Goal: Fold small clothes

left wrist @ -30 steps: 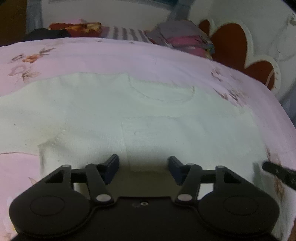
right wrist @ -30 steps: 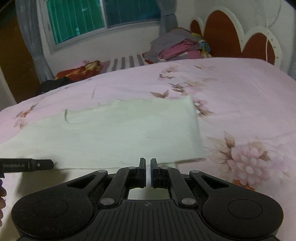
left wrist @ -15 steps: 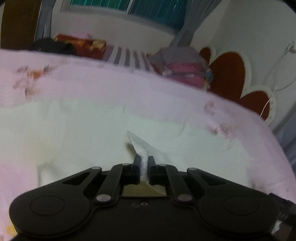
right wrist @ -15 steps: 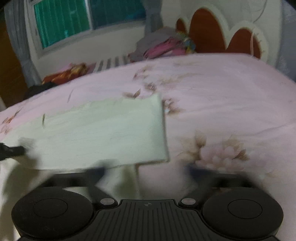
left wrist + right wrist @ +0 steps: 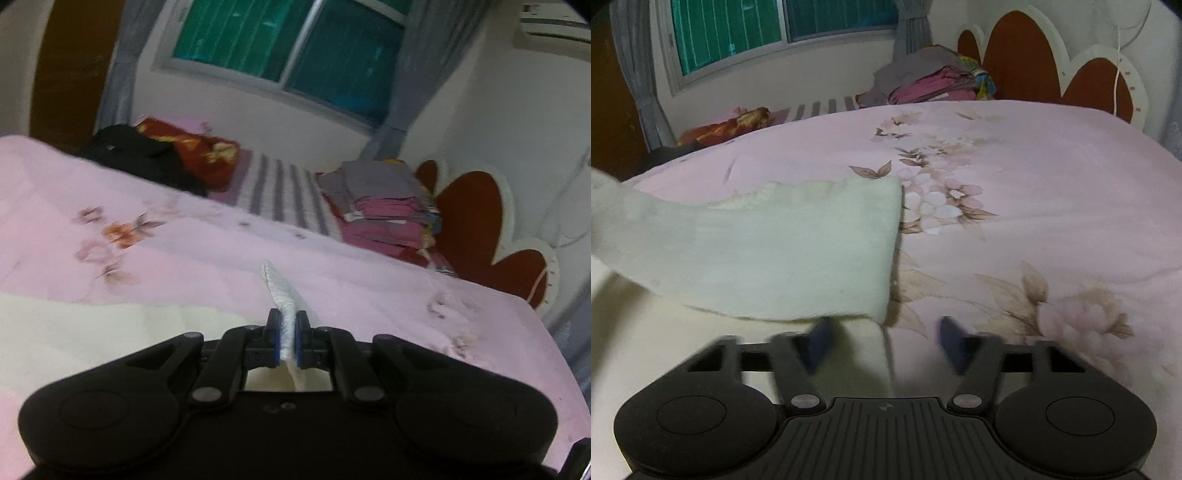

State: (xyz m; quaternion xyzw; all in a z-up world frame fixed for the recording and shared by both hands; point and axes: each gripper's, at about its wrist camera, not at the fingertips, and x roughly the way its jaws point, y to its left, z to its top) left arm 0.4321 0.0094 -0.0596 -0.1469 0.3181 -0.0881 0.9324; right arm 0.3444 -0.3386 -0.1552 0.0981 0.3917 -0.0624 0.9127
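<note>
Because the cream garment (image 5: 768, 251) looks light and limp, the left gripper (image 5: 287, 341) pinches its edge tight while the right gripper (image 5: 882, 341) gapes, holding nothing, beside the folded hem.

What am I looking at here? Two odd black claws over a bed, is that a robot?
No robot: a person holds a two-finger claw in each hand, and each claw carries a camera looking forward along its fingers. One picture comes from the left claw, which is shut on a pinch of the pale cream garment. The other comes from the right claw, open and holding nothing. The same garment lies half folded on the pink flowered bedspread. A stack of folded clothes sits near the headboard.
</note>
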